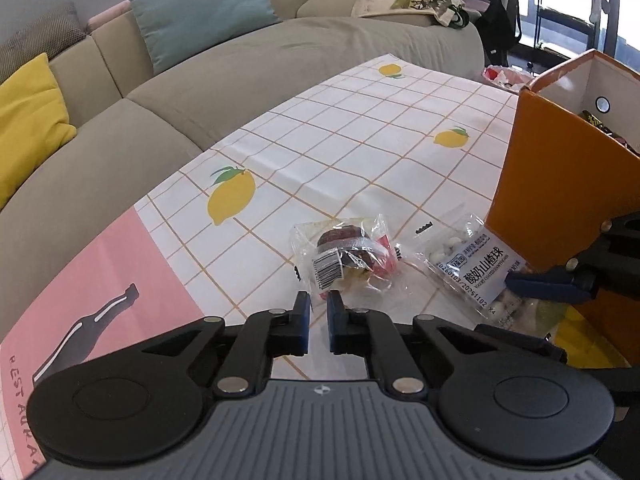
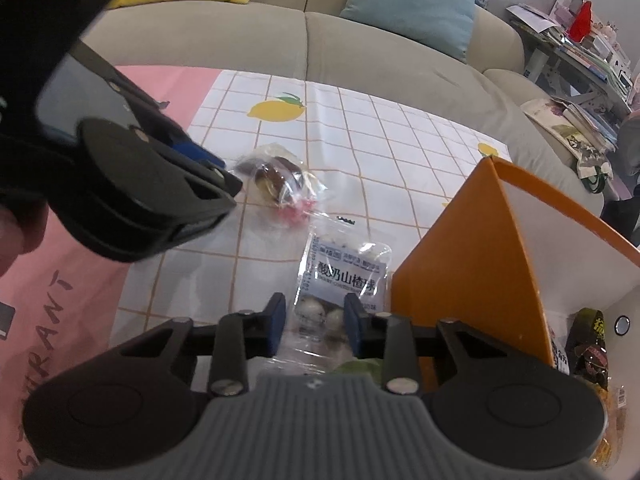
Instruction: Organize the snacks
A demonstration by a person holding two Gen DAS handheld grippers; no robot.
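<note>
Cake packet [image 1: 346, 256] on table [image 1: 360, 128], left of hawthorn-ball bag [image 1: 474, 266], box [image 1: 560, 184] right.

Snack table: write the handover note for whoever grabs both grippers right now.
Left gripper: jaws nearly shut, empty, just short of the chocolate cake packet.
Right gripper: jaws open, straddling the near end of the hawthorn ball bag, not clamped.
Orange box stands right of both snacks, with several packets already inside.
Left: box the bag, then the cake packet.

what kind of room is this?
Likely a home living room: a beige sofa with cushions, a low table under a lemon-print cloth, and a cluttered desk behind.
</note>
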